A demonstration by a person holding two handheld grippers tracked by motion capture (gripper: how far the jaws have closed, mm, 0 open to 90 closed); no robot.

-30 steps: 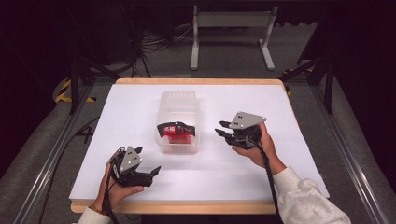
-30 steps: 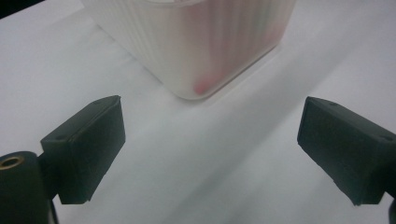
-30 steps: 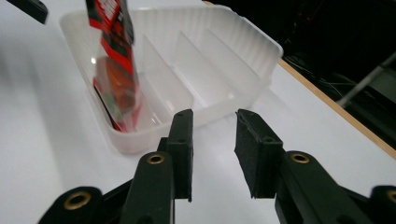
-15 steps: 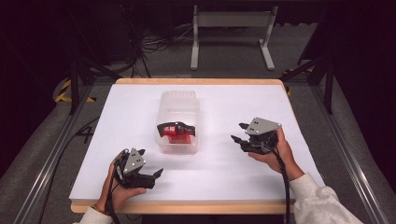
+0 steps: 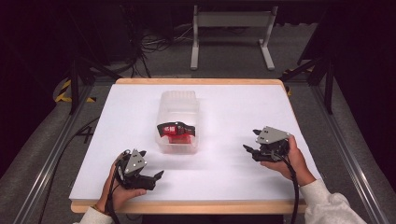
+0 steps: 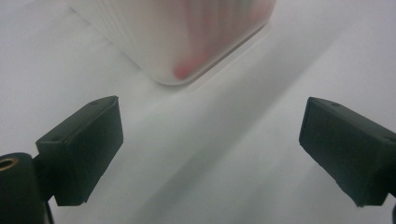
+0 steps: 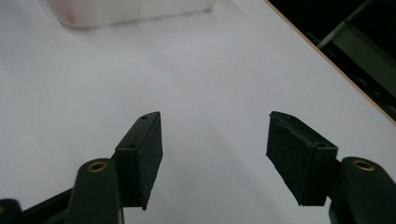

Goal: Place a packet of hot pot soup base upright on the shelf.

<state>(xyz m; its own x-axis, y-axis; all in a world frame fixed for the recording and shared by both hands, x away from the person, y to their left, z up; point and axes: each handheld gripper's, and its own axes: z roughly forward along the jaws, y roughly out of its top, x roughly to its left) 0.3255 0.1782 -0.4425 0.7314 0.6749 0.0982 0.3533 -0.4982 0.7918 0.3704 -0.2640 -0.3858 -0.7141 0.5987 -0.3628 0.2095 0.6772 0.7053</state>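
**Both tongs wide and empty, box between them at mid-desk**

The desk [image 5: 233, 116] spreads white before me, with a wooden rim showing at its far and near edges. On it, a little left of the middle, stands the clear box [image 5: 178, 122], long side running away from me. Inside its near end lies a red thing with a black band [image 5: 175, 130]; I cannot tell what it is.

My left tongs [image 5: 150, 173] sit low near the desk's near edge, just left of the box and nearer to me than it, jaws wide apart with nothing in them. In the left gripper view the box's near corner [image 6: 187, 42] rises blurred ahead, a red glow through its wall, bare desk between it and the jaws.

My right tongs [image 5: 251, 150] sit well right of the box, pointing left toward it, jaws also wide and empty. In the right gripper view the box [image 7: 130, 9] shows at the top left, well off, with bare desk between.

Nothing stands between either tongs and the box.

Beyond the desk lie a grey floor, loose cables [image 5: 154, 44] and a metal stand [image 5: 232, 23].
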